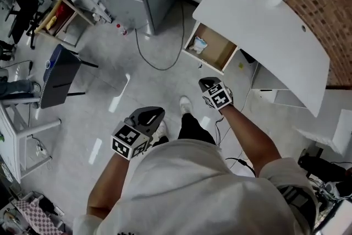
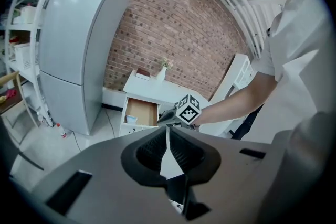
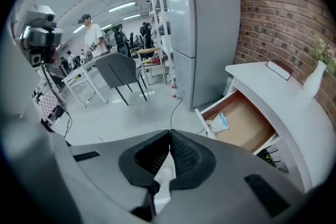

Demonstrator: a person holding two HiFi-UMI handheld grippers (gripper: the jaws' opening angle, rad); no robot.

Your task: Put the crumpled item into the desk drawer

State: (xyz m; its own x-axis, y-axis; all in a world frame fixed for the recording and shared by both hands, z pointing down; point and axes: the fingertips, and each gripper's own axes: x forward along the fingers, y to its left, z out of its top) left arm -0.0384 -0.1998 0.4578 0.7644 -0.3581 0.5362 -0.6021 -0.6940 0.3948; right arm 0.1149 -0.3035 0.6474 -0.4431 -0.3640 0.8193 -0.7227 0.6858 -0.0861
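Pale crumpled item (image 1: 199, 44) loose in a corner of the open, wood-lined desk drawer (image 1: 221, 51)

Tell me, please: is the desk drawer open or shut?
Open. The drawer is pulled out from the white desk, its brown bottom shows from above, and the crumpled item lies inside it.

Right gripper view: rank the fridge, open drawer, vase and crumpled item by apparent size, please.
1. fridge
2. drawer
3. vase and crumpled item: these look about alike, so I leave them unranked.
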